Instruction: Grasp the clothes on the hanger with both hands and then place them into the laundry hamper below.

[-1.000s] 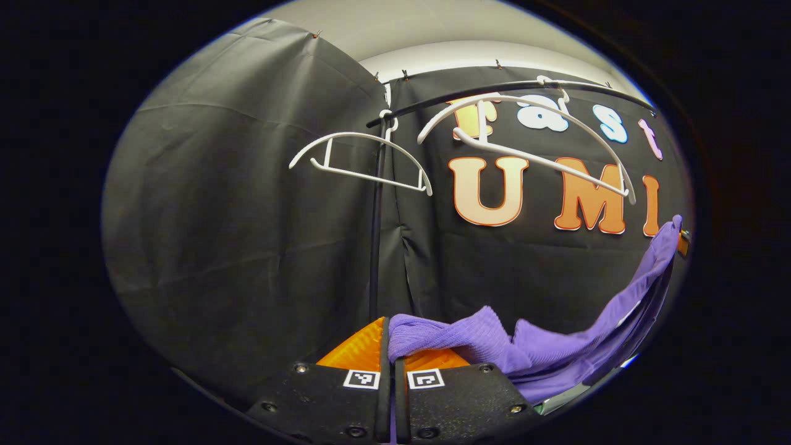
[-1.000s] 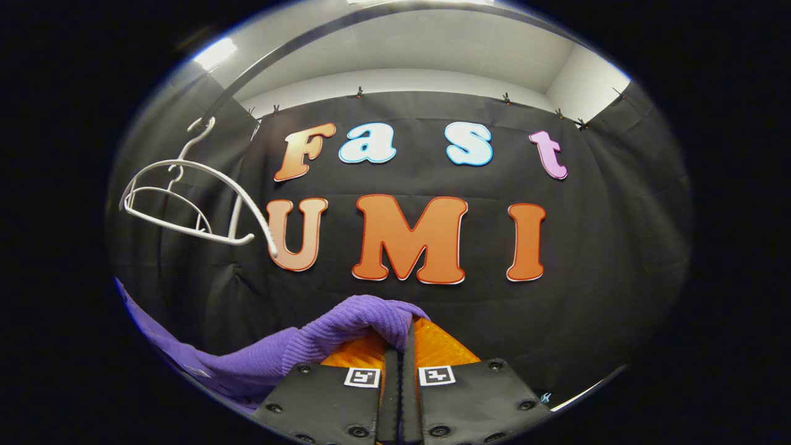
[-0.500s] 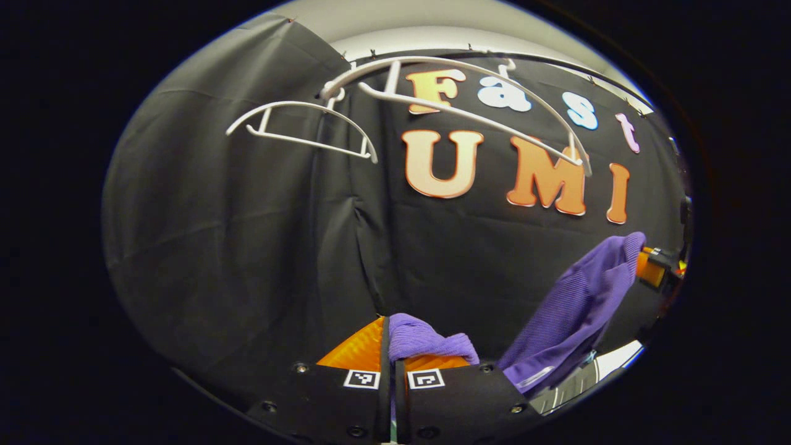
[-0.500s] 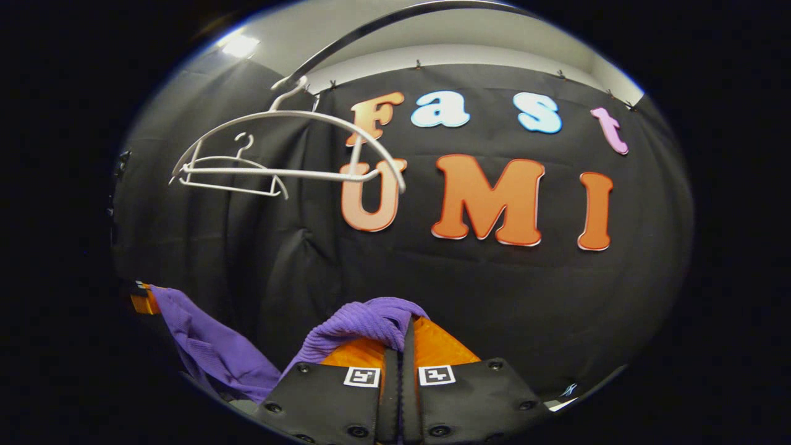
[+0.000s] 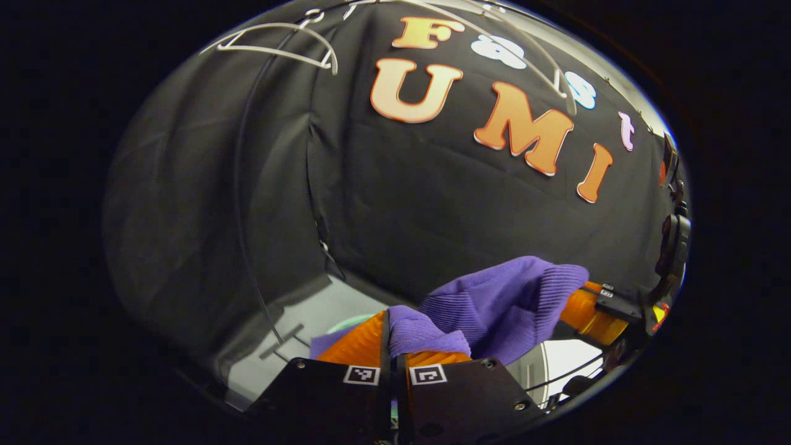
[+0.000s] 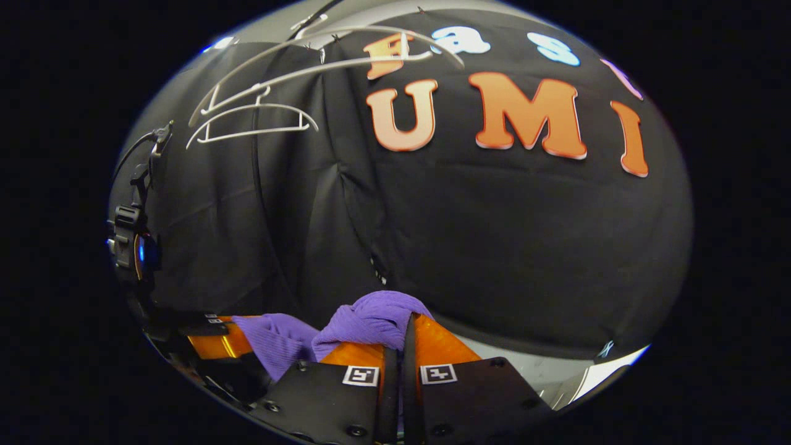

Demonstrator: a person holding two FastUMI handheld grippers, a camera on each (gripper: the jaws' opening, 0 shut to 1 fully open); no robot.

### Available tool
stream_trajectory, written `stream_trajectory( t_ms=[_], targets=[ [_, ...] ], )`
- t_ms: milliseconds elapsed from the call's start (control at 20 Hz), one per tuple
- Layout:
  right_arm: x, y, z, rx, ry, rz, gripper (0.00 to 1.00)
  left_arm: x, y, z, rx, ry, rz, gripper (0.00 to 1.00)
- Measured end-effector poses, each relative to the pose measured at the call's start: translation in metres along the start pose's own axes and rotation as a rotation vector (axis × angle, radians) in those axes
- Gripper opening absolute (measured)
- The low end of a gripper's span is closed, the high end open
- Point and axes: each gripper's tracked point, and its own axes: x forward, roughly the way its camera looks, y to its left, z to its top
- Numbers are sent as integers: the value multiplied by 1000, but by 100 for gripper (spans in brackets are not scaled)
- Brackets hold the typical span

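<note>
The purple knitted garment (image 5: 507, 300) is off the hangers and bunched between my two grippers. In the left gripper view my left gripper (image 5: 390, 320) is shut on one fold of it, and the right gripper (image 5: 596, 312) holds the other end at the right. In the right gripper view my right gripper (image 6: 408, 320) is shut on a purple fold (image 6: 374, 315). There the left gripper (image 6: 210, 343) is low at the left, with the cloth (image 6: 278, 334) hanging between us. A pale green edge (image 5: 349, 321) shows just past my left fingers; I cannot tell what it is.
Two bare white hangers (image 6: 253, 114) hang on the rail high up, also seen as hangers (image 5: 272, 43) in the left gripper view. The rack's thin dark pole (image 5: 238, 185) runs down at the left. Pale floor (image 5: 309, 312) lies below the black cloth wall.
Both grippers have come down with the garment and drawn closer together. The hangers have slid to the top of both views, and the cloth has gone from stretched to bunched.
</note>
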Motion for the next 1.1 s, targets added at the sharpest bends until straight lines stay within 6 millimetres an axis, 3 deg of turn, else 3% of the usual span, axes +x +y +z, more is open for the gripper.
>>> stream_trajectory(
  t_ms=[300,450,600,900,950,1000,1050,1100],
  targets=[
    [14,9,-68,62,179,-12,11,12,-13,-63,-56,184,-23,5],
    [15,5,-97,70,261,-44,11,17,-1,-82,-124,251,0,6],
    [15,-3,-114,85,320,-51,12,20,8,-89,-168,289,31,6],
    [25,-7,-135,122,401,-73,15,14,16,-85,-176,292,72,10],
    [23,-8,-139,129,416,-74,15,17,18,-87,-165,292,76,18],
    [23,-12,-145,129,434,-88,7,17,18,-87,-154,290,80,24],
    [21,-14,-151,128,459,-97,23,18,20,-86,-139,292,89,26],
    [21,-13,-156,135,473,-93,38,16,21,-88,-131,297,96,51]
  ],
)
